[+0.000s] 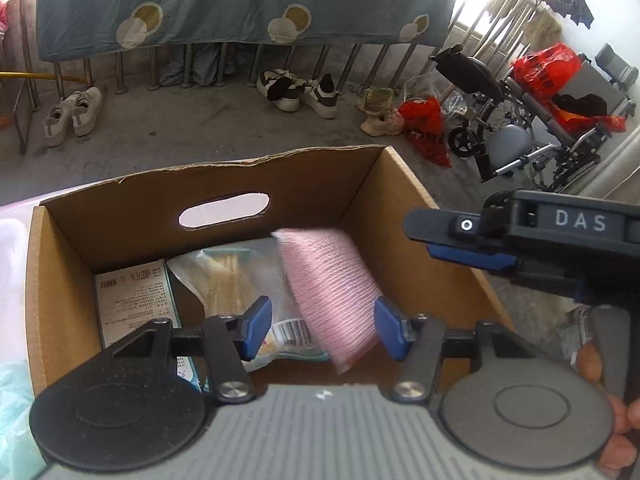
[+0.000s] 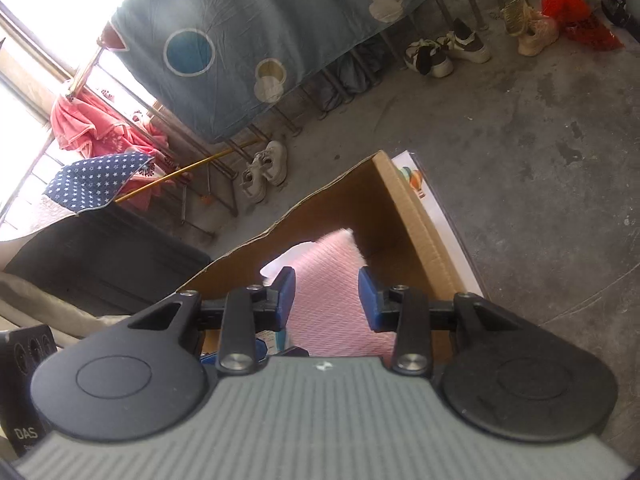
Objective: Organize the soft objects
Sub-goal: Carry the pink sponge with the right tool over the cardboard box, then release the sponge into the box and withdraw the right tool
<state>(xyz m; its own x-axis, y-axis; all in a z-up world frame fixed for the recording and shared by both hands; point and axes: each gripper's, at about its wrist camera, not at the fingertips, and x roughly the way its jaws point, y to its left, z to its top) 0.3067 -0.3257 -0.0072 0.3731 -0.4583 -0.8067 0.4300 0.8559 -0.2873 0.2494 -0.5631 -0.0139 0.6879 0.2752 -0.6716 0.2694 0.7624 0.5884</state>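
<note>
Grey concrete floor (image 1: 200, 136) stretches toward a blue spotted sheet (image 1: 224, 4) hung on a railing, shoes lined below — my cardboard box (image 1: 132, 200) sits in front. My left gripper (image 1: 320, 330) has its jaws spread, touching nothing, while the blurred pink cloth (image 1: 332, 292) drops into the box over the packets (image 1: 224, 280). My right gripper (image 2: 326, 298) stands parted too — the pink cloth lies beyond its pads, unpinched.

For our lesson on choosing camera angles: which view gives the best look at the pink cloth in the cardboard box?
The left wrist view: the pink cloth shows nearly whole, tilted inside the cardboard box over clear packets. In the right wrist view the pink cloth is partly cut off by the camera's own hand-held gripper.
</note>
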